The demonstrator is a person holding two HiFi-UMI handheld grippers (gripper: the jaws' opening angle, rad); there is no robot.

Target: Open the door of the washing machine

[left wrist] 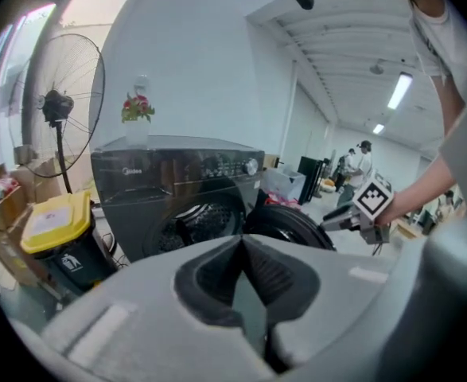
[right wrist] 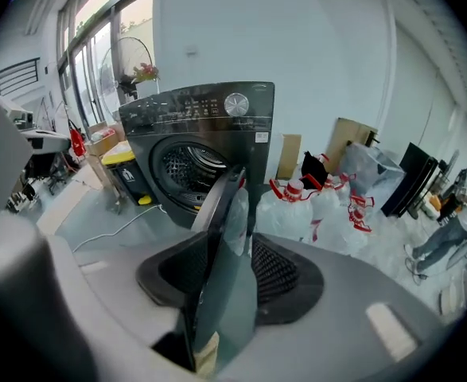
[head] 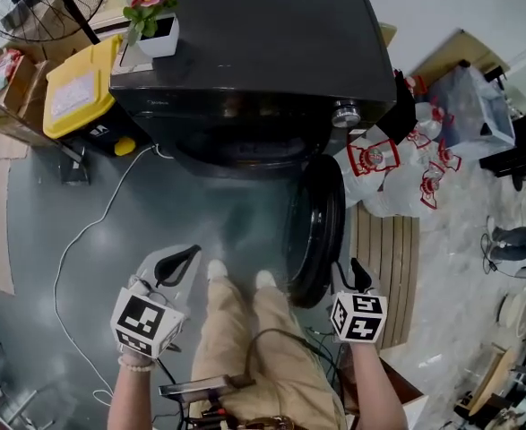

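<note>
Looking down in the head view, the dark washing machine [head: 263, 52] is standing at the top, and its round door [head: 318, 231] is hanging open to the right side, seen from its edge. A flower pot [head: 158, 27] is sitting on the left corner of the machine, and a yellow bin [head: 76, 90] is standing just beside it on the floor. The left gripper [head: 184, 258] is hovering over the grey floor in front of the machine, apart from the door, while the right gripper [head: 357, 274] is reaching to the near rim of the door. In the left gripper view, the 2 jaws of the left gripper [left wrist: 241, 249] are pressing together with nothing between them; behind them the washing machine [left wrist: 169, 173] is showing its open drum, the door [left wrist: 289, 225] is standing out to the right, and the right gripper [left wrist: 340, 221] is touching its rim. In the right gripper view, the right gripper [right wrist: 225, 245] is grasping the door [right wrist: 225, 197]: the rim is running between the 2 pads, which are closing on both sides of it. The washing machine [right wrist: 193, 134] is standing behind, and water bottles [right wrist: 313, 209] are lying beside it.
</note>
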